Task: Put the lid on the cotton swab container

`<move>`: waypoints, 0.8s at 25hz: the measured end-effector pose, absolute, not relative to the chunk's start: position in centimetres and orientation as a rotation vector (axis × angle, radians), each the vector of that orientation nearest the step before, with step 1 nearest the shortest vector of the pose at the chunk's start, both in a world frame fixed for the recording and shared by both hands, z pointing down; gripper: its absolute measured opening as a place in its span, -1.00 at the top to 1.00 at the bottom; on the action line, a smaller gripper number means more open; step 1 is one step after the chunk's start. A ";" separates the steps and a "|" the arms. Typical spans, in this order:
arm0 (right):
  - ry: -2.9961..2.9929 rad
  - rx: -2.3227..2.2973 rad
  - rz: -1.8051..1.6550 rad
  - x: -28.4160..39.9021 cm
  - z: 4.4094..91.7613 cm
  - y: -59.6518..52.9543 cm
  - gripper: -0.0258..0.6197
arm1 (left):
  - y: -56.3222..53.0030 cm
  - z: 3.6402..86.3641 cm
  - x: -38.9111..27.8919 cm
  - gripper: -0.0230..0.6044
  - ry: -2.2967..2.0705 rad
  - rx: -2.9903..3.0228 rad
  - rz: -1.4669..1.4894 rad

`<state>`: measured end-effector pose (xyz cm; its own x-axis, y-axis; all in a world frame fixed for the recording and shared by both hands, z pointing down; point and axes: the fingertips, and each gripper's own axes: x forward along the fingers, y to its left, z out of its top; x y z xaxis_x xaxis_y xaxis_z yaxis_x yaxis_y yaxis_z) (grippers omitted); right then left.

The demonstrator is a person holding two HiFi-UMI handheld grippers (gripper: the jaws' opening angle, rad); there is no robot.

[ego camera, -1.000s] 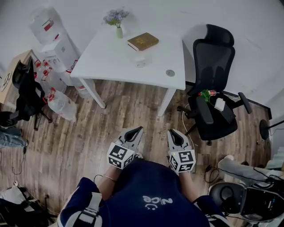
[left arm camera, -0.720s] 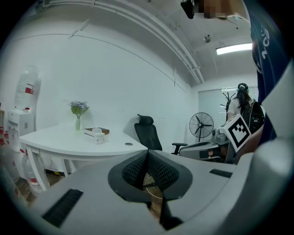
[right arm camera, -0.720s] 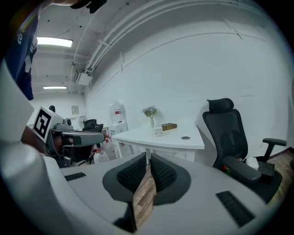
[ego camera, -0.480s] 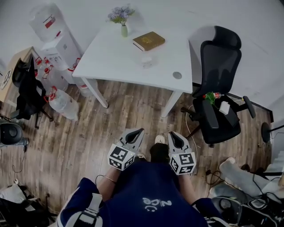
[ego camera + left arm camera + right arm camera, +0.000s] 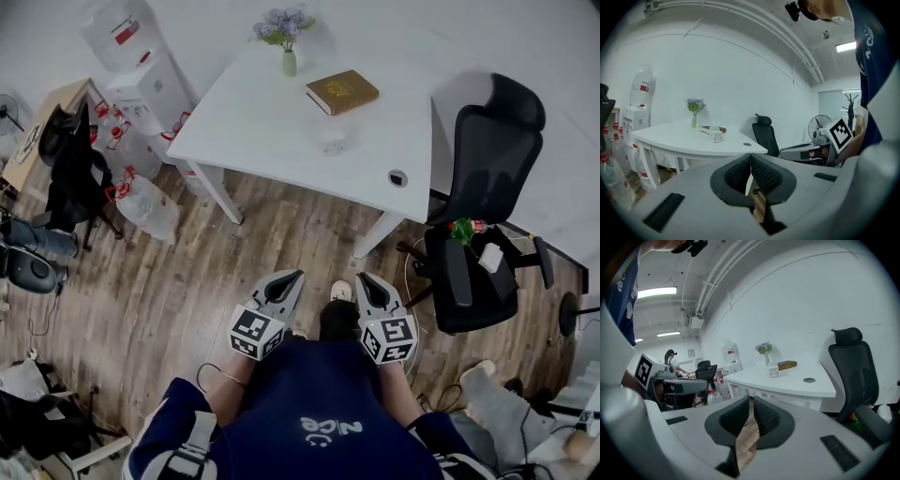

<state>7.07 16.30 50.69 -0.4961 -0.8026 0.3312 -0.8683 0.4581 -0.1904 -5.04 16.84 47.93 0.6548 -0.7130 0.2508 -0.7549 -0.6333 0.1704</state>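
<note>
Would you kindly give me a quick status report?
Grey left gripper, right gripper shut, empty. Small clear cotton swab container untouched on white table ahead. Nothing blocking.

The table [image 5: 253,131] stands ahead of me, well beyond my left gripper [image 5: 296,275] and right gripper [image 5: 362,278]. On it, the vase [image 5: 289,62] sits at the far edge, the book [image 5: 342,91] to its right, and the cotton swab container [image 5: 334,141] nearer me. An office chair [image 5: 492,141] stands right of the table, a water dispenser [image 5: 150,80] to its left.
</note>
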 end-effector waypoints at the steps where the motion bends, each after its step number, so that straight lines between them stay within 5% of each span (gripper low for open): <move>1: -2.518 1.435 0.503 7.2 50.8 15.1 0.74 | 15.8 47.9 -4.9 0.86 -1.203 2.604 0.233; 20: -2.641 1.141 0.478 13.6 50.7 -5.9 0.74 | -2.8 47.8 3.2 0.86 -1.402 2.477 0.211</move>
<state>13.63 -5.90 50.66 -0.6725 -0.6630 0.3289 -0.7362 0.6448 -0.2055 3.23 -2.82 47.84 0.5166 -0.8141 0.2652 -0.8561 -0.4862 0.1750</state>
